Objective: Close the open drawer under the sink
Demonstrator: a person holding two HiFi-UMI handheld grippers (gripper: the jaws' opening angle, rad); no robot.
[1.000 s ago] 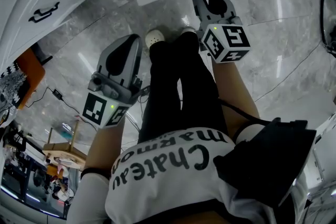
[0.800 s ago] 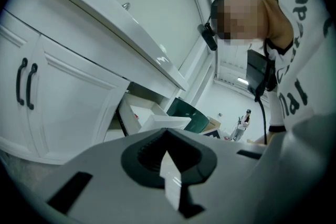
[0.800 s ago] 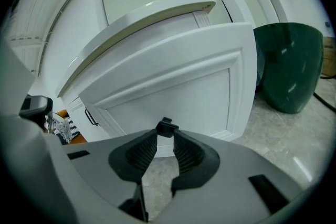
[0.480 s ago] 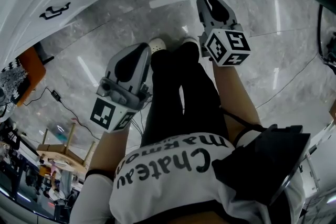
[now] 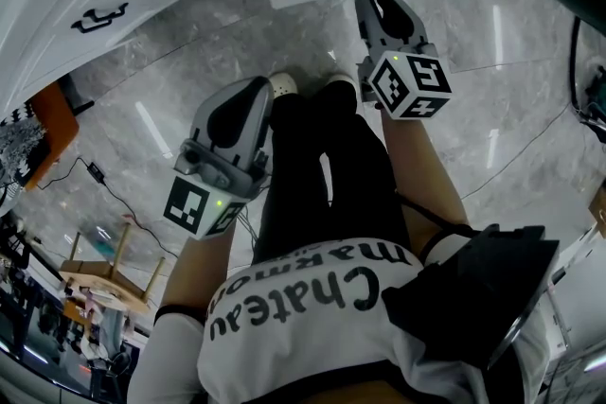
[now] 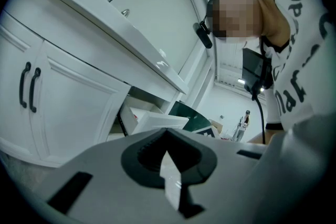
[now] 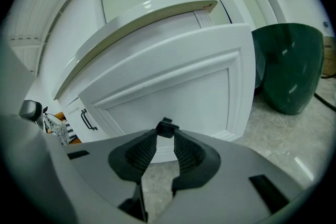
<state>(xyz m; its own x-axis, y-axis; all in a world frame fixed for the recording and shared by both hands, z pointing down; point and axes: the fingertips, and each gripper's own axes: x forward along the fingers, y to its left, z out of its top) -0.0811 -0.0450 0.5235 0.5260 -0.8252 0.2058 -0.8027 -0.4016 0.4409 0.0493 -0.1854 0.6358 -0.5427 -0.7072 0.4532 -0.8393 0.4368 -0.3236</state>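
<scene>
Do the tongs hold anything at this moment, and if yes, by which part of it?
Nothing is held. The left tongs are shut on nothing. The right tongs are also shut and empty, facing the open drawer front.

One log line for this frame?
drawer: open | right hand-held gripper: shut, empty, facing drawer | left hand-held gripper: shut, empty

The white shirt (image 5: 312, 298) reads "Chateau", then what looks like "marmon".
</scene>
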